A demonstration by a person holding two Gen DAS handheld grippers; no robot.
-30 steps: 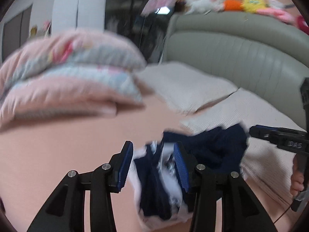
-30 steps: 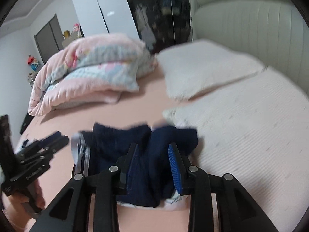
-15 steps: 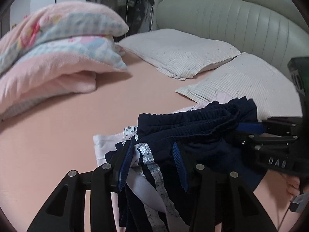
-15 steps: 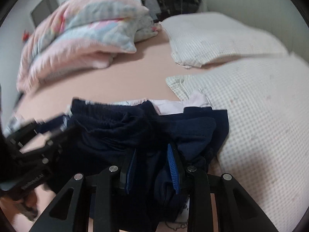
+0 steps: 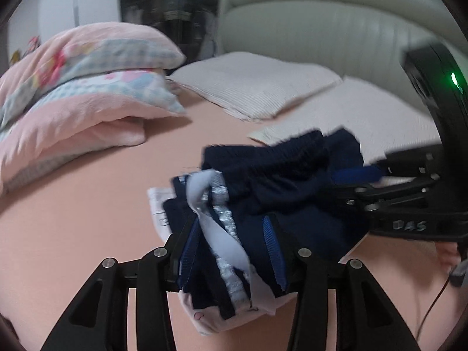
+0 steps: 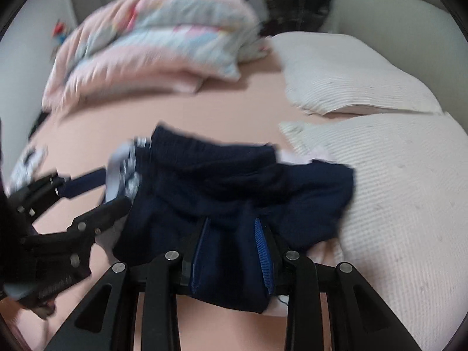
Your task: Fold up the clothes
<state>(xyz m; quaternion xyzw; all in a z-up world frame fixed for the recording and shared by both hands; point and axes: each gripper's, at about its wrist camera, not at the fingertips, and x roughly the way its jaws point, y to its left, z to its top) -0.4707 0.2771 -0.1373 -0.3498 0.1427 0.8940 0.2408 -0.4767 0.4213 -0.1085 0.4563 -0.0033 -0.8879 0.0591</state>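
Navy shorts with a white and silver side stripe point(image 5: 280, 187) lie bunched over a pale pink garment point(image 5: 216, 321) on the pink bed sheet. My left gripper point(image 5: 231, 251) is shut on the striped end of the navy shorts. My right gripper point(image 6: 232, 251) is shut on the other end of the shorts point(image 6: 234, 181). The right gripper shows at the right of the left wrist view point(image 5: 380, 187), and the left gripper at the left of the right wrist view point(image 6: 87, 196). Both views are blurred by motion.
A folded pink and blue quilt point(image 5: 73, 93) lies at the far left. Two white pillows point(image 5: 257, 84) point(image 6: 403, 193) lie to the right by a grey padded headboard point(image 5: 321, 23). Bare pink sheet point(image 5: 73, 219) spreads on the left.
Both grippers held the shorts throughout. They dropped toward the bed, then rose slightly and swung, with the shorts bunching up between them over the pale pink garment.
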